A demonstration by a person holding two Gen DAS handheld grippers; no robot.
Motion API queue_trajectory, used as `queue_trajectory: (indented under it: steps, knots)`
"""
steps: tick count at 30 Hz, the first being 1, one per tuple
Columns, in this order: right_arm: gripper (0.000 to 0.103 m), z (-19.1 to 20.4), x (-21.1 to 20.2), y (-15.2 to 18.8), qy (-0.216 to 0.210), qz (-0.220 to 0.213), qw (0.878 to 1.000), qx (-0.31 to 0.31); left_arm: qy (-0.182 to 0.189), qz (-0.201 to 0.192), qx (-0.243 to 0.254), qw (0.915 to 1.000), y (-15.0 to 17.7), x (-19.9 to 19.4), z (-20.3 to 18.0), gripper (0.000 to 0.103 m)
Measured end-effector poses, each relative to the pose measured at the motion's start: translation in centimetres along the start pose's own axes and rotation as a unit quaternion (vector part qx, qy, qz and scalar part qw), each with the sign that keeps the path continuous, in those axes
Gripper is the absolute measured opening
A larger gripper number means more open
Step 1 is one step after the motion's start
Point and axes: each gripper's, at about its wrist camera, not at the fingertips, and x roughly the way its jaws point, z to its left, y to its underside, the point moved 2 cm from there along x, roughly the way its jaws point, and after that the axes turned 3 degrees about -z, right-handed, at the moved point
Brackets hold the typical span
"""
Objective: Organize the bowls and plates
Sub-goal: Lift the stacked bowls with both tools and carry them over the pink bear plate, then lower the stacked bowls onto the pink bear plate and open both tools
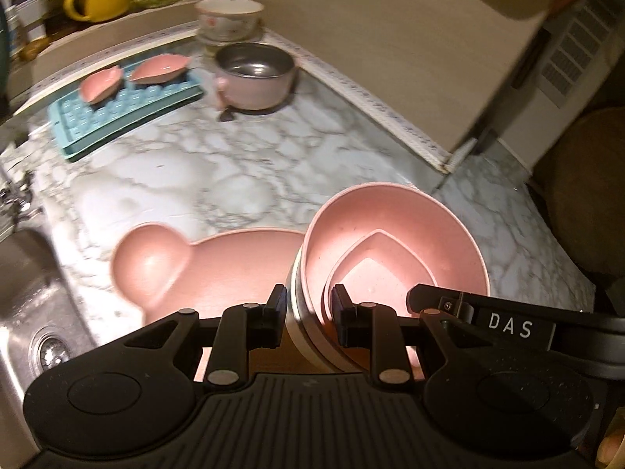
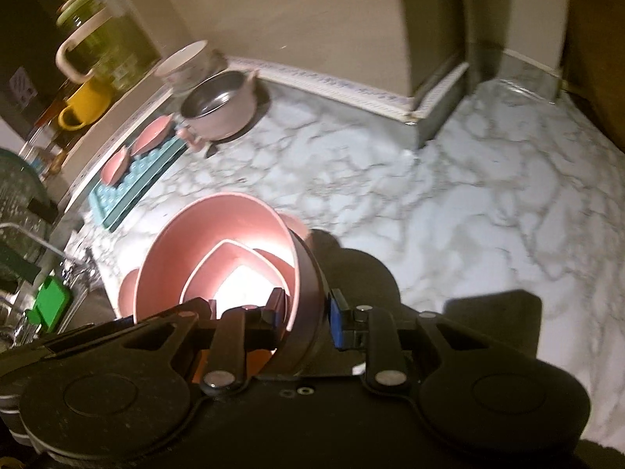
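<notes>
I carry a round pink plastic bowl (image 1: 394, 242) between both hands, above the white marble-patterned tabletop (image 1: 203, 179). My left hand-held gripper (image 1: 306, 306) is clenched on the bowl's near rim, one pad outside the wall and one inside. My right hand-held gripper (image 2: 306, 306) is clamped on the opposite side of the rim in the same way. A smaller pink dish with a pointed, leaf-like outline (image 1: 377, 269) sits nested inside the bowl. Just under and left of the bowl, a pink bear-shaped plate with a round ear (image 1: 187, 262) shows. Farther back, two small pink leaf-shaped dishes (image 1: 133, 76) lie on a teal studded draining mat (image 1: 117, 117), beside a pink steel-lined pot (image 1: 254, 74). A floral white ceramic bowl (image 1: 228, 17) stands behind the pot.
</notes>
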Motion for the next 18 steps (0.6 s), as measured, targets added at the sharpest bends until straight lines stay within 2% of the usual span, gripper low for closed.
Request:
queue_trajectory:
  steps: [10, 18]
  knots:
    - [0.021, 3.6, 3.4, 0.8, -0.026, 0.038, 0.999, -0.026, -0.036, 0.003, -0.036, 0.9987, 0.7, 0.4, 3.8, 0.024]
    - [0.021, 4.5, 4.8, 1.4, -0.029, 0.051, 0.998, -0.034, -0.039, -0.001, -0.040, 0.9984, 1.3, 1.2, 4.7, 0.024]
